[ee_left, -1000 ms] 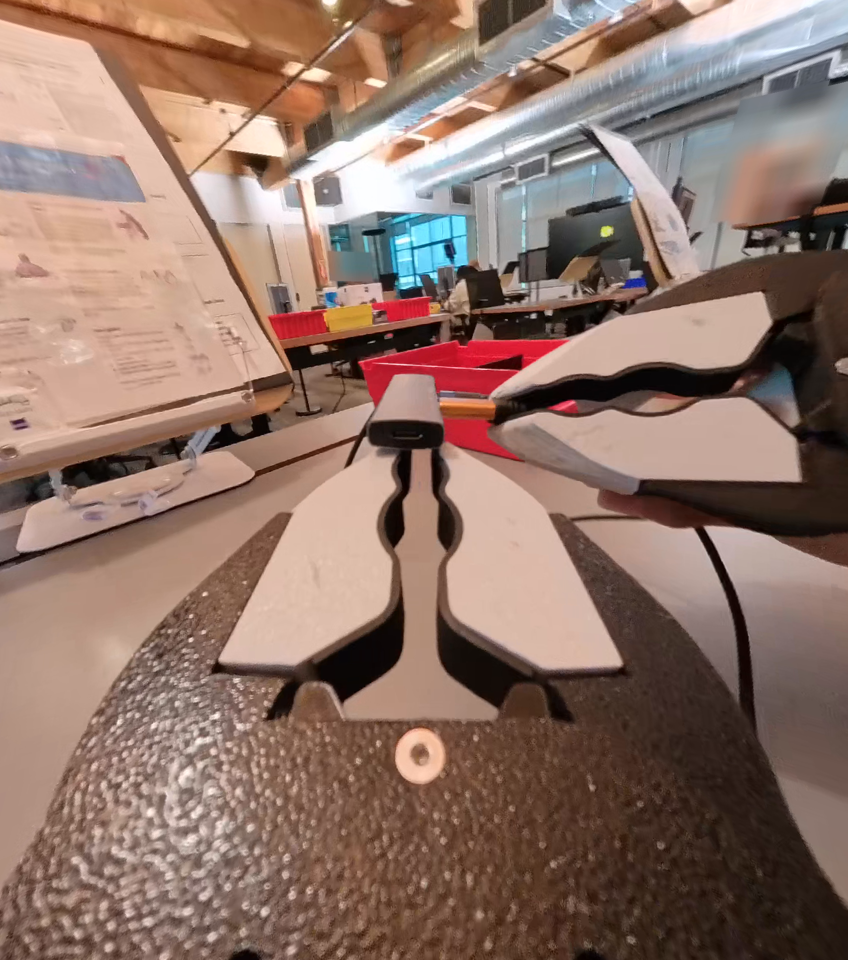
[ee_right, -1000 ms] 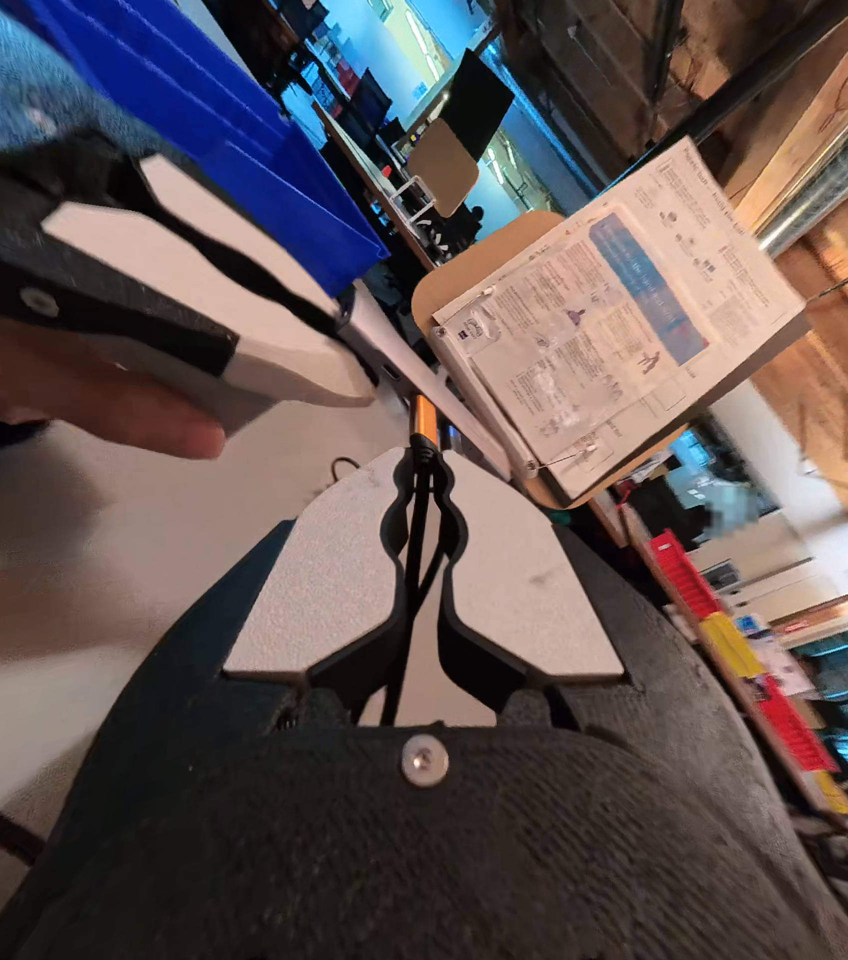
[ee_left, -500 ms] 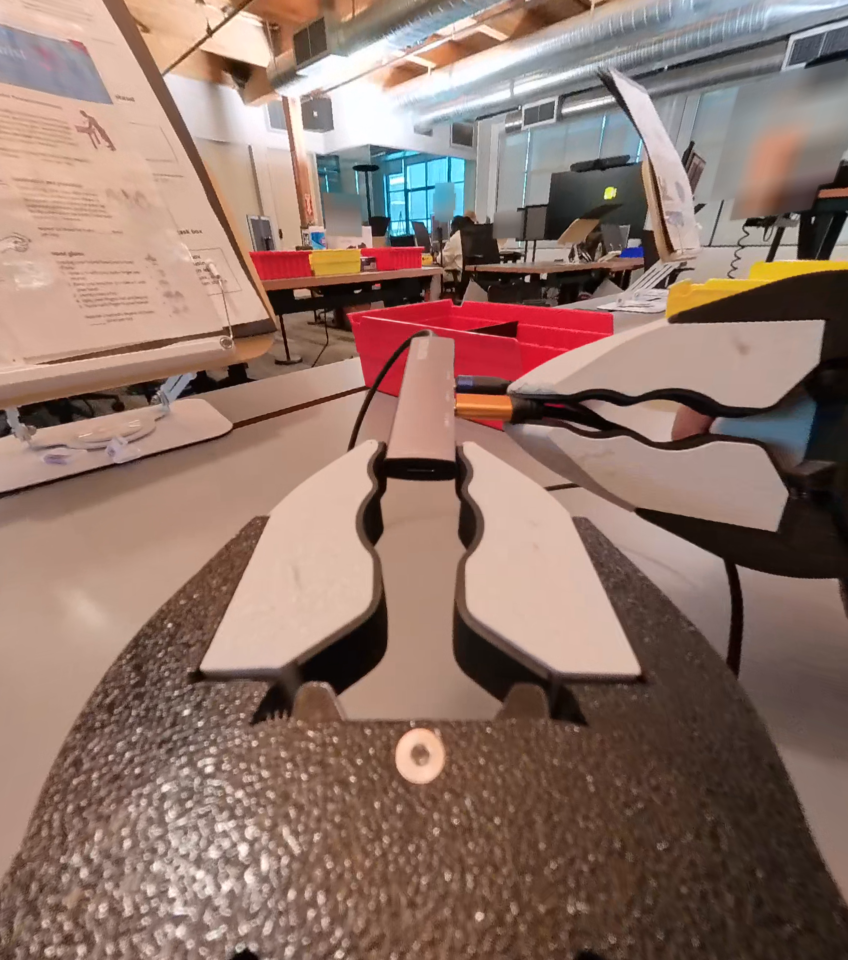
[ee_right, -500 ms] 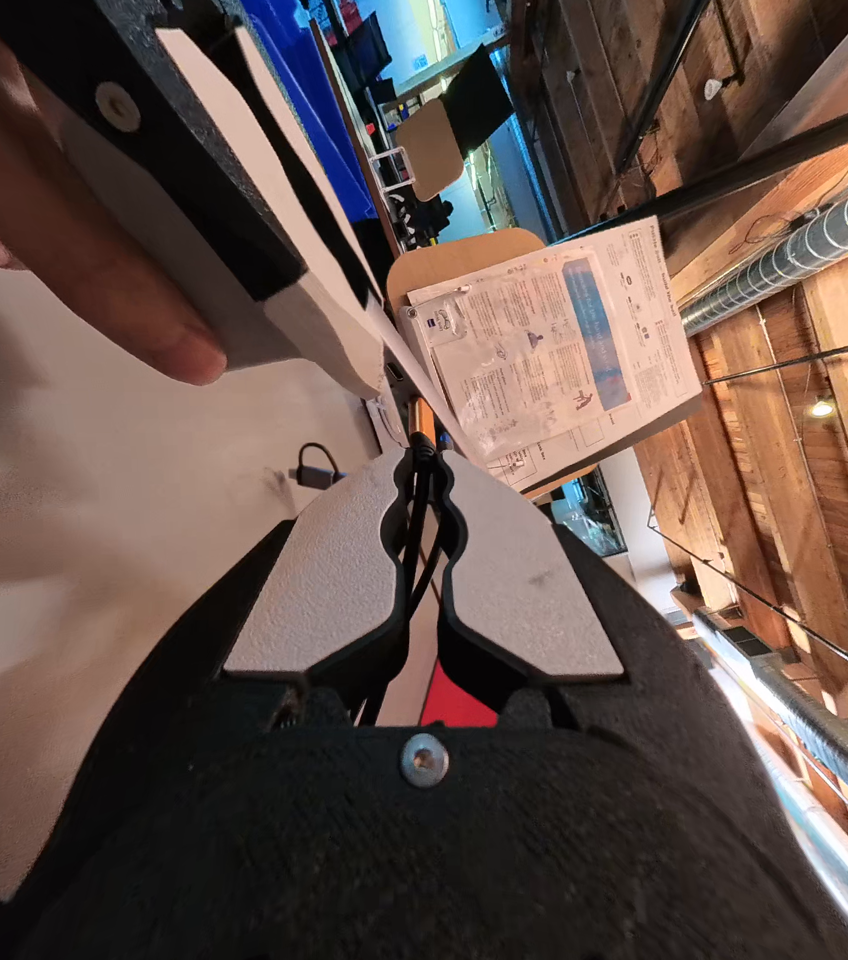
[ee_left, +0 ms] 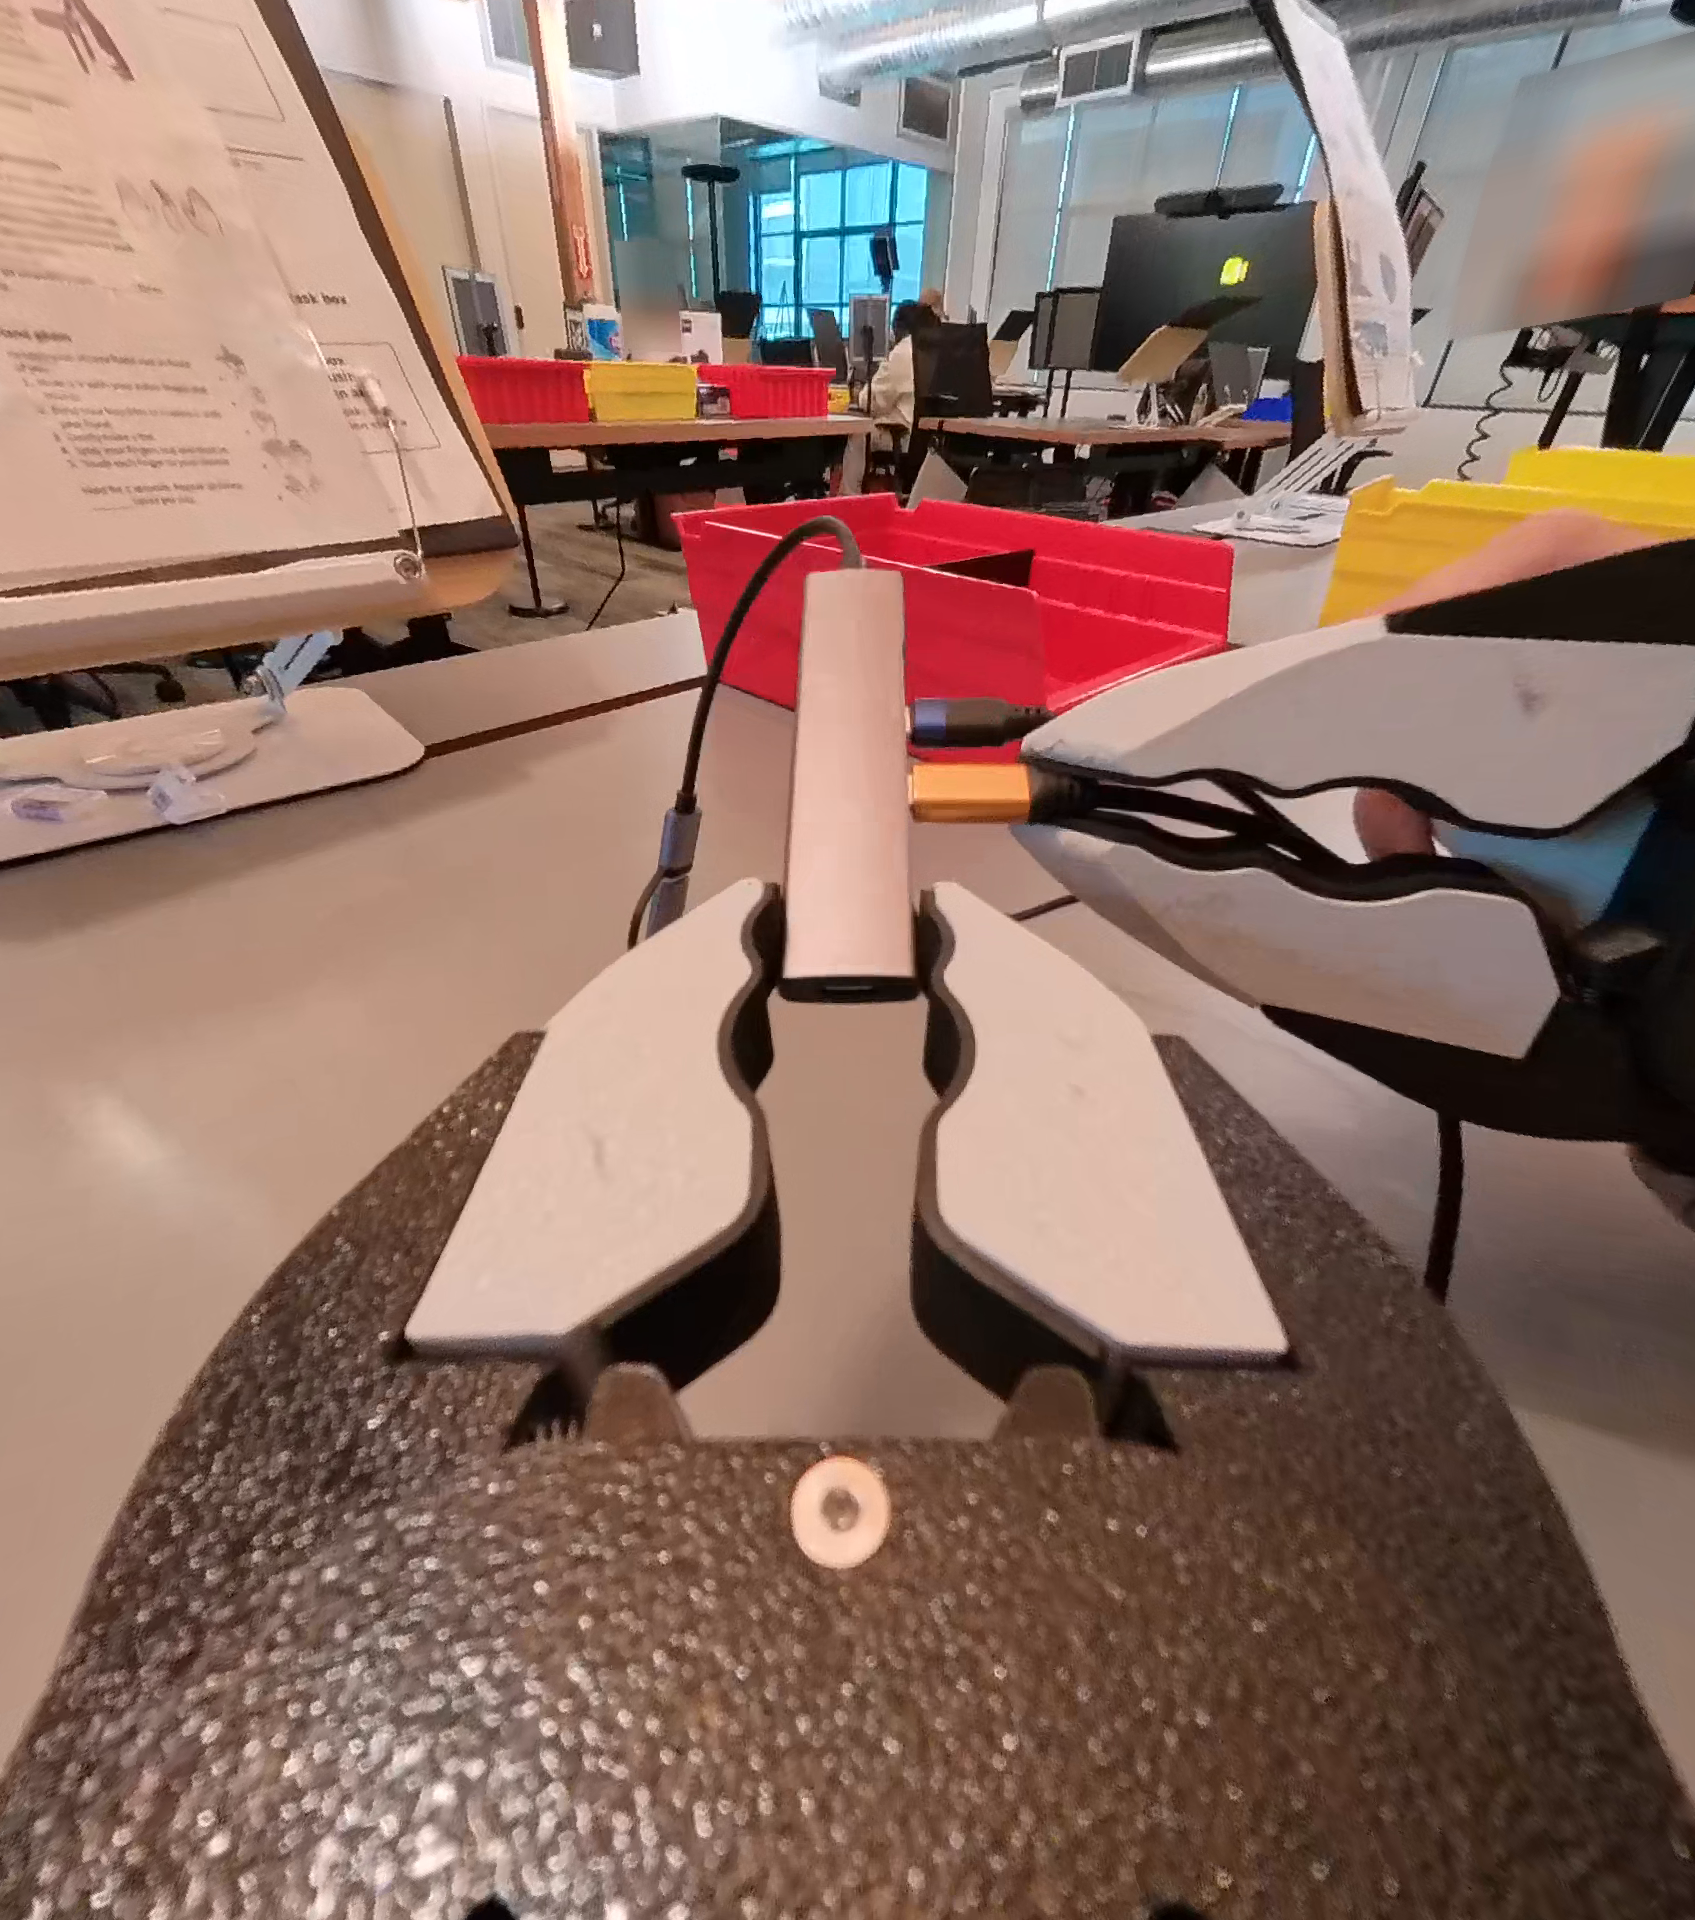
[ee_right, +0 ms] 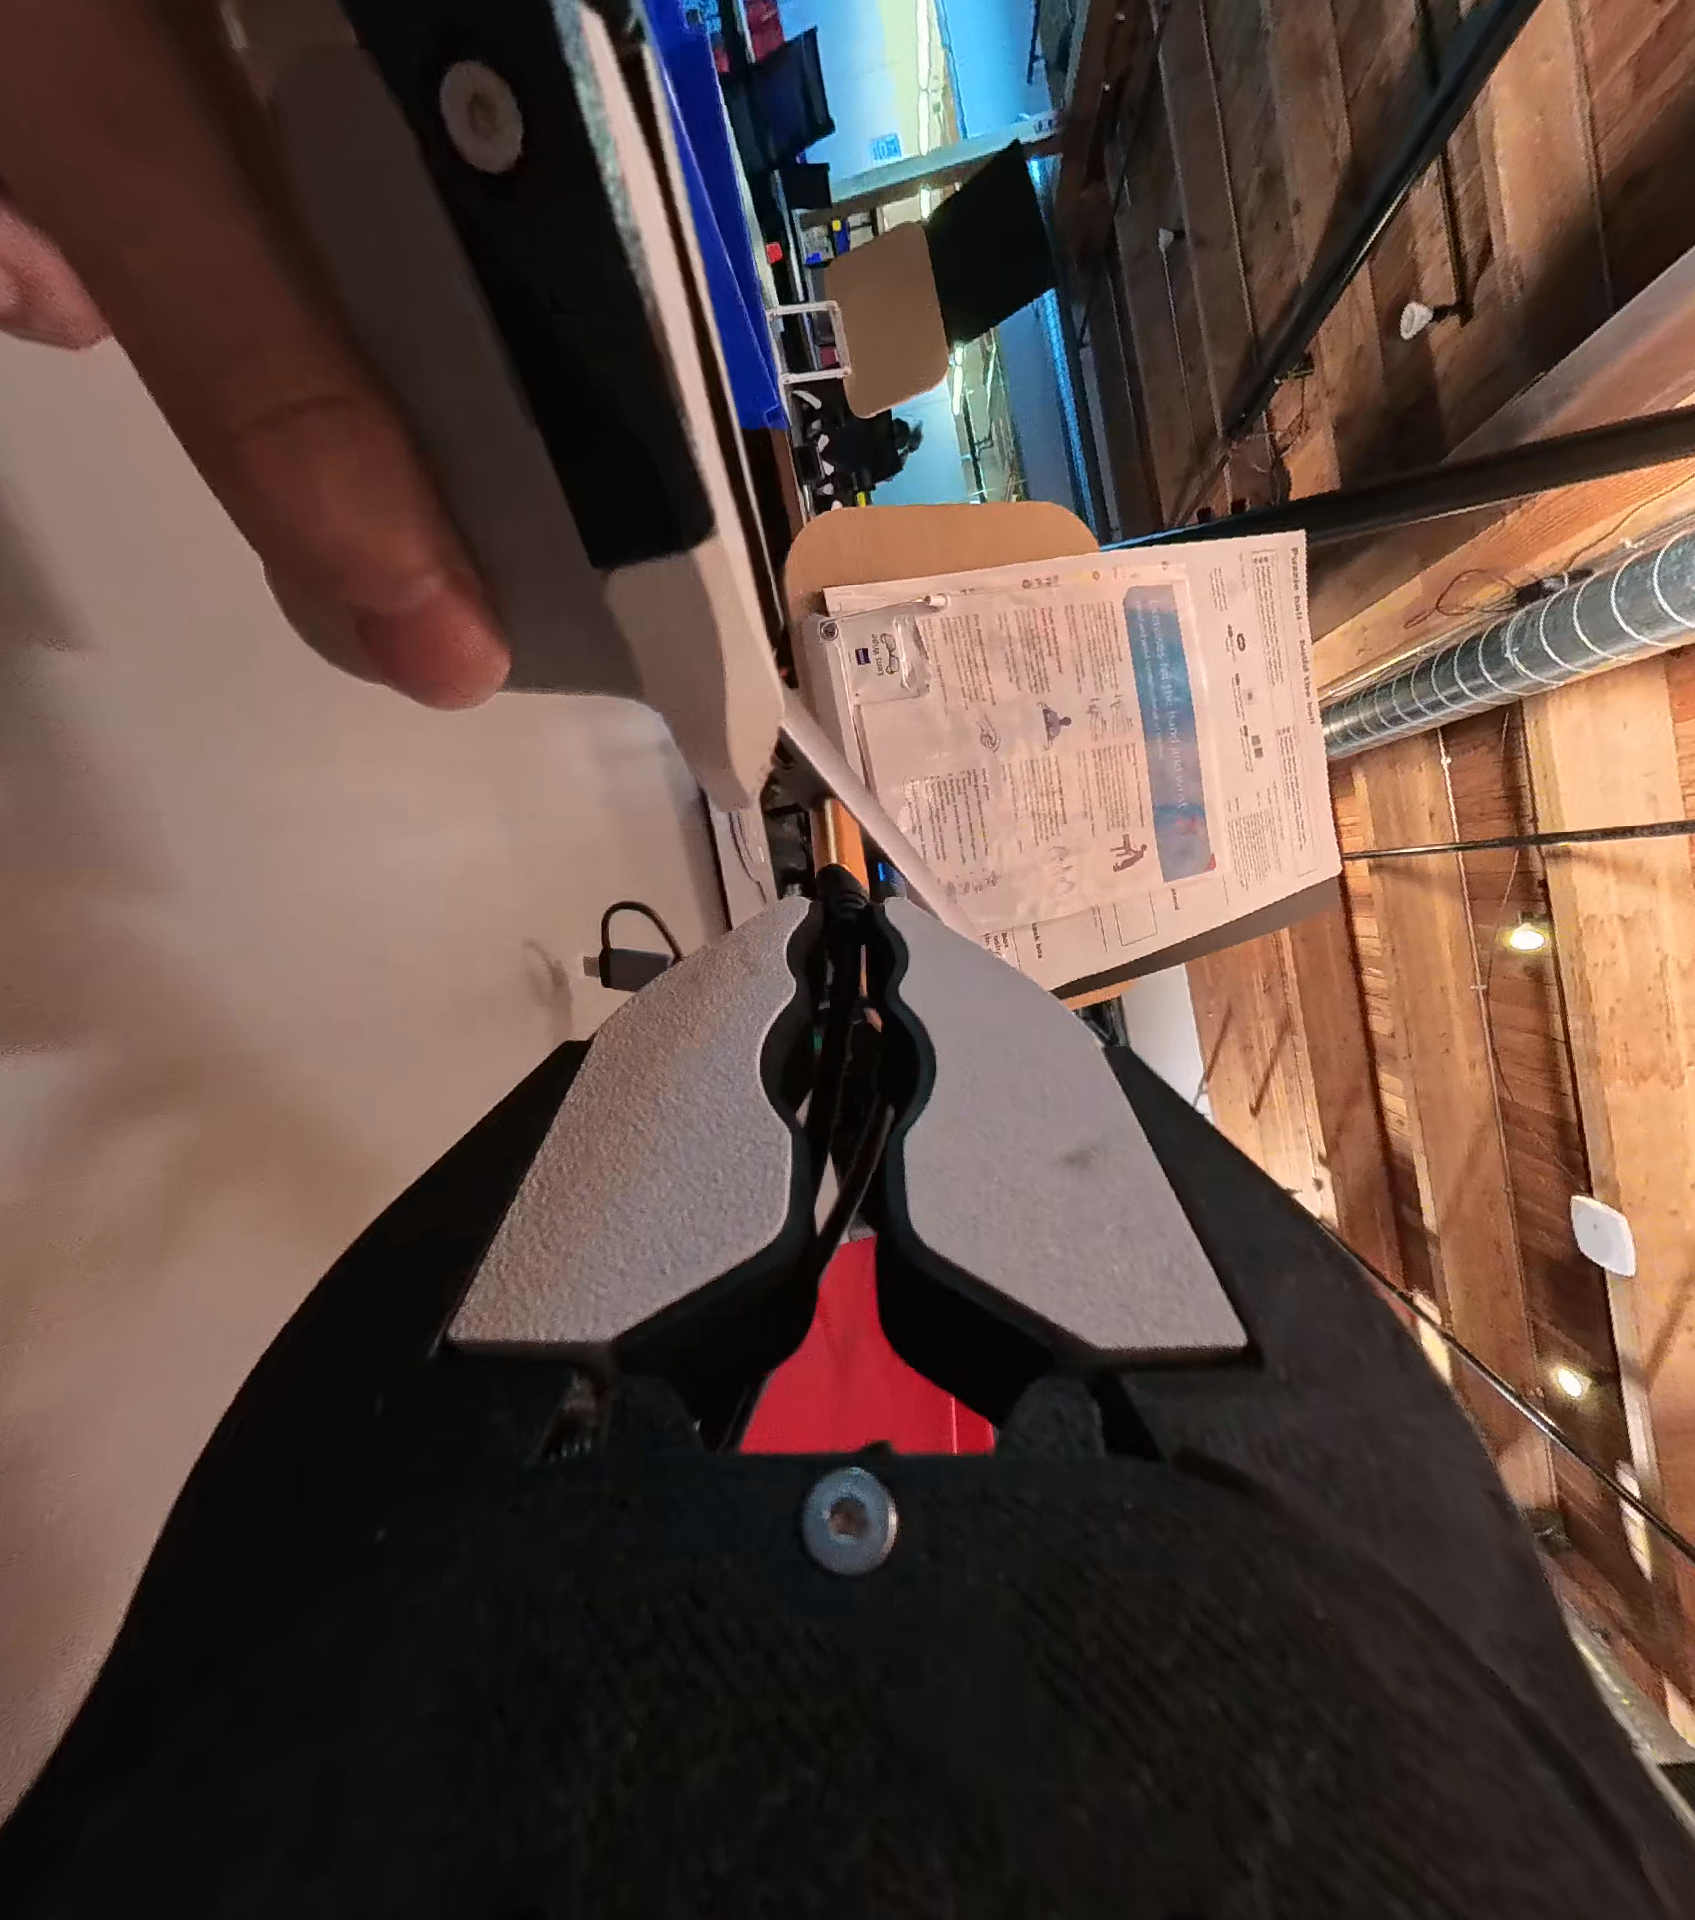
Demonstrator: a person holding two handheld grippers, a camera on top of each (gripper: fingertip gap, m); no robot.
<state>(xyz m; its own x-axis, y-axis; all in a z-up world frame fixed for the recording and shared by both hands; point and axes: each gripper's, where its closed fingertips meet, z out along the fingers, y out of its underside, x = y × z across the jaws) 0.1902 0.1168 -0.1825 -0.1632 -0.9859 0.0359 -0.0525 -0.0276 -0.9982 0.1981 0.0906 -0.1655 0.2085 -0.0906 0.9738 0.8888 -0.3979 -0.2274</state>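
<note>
My left gripper (ee_left: 848, 904) is shut on the near end of a slim silver hub (ee_left: 848, 748) and holds it above the grey table (ee_left: 199, 1039). The hub's own dark cable (ee_left: 718, 665) loops down to a grey plug (ee_left: 671, 862). My right gripper (ee_left: 1030, 790) comes in from the right, shut on black cables. Their orange plug (ee_left: 968, 793) meets the hub's right side, just below a dark plug (ee_left: 968, 719) seated there. In the right wrist view my right gripper (ee_right: 848, 909) pinches the cables (ee_right: 848, 1039), with the orange plug (ee_right: 827, 836) ahead, the hub (ee_right: 853, 800) edge-on and the left gripper (ee_right: 697, 665) in a hand (ee_right: 303, 416).
A document stand with printed sheets (ee_left: 147, 312) stands at the far left of the table, and shows ahead in the right wrist view (ee_right: 1082, 769). A red bin (ee_left: 978, 603) sits behind the hub and a yellow bin (ee_left: 1497, 530) at the far right. A blue bin (ee_right: 708, 208) lies beyond. The tips of both grippers are at nearly the same place.
The left gripper has tipped downward, so the hub now shows along its length. The right gripper has rolled further and stays at the hub's right side with the orange plug against it.
</note>
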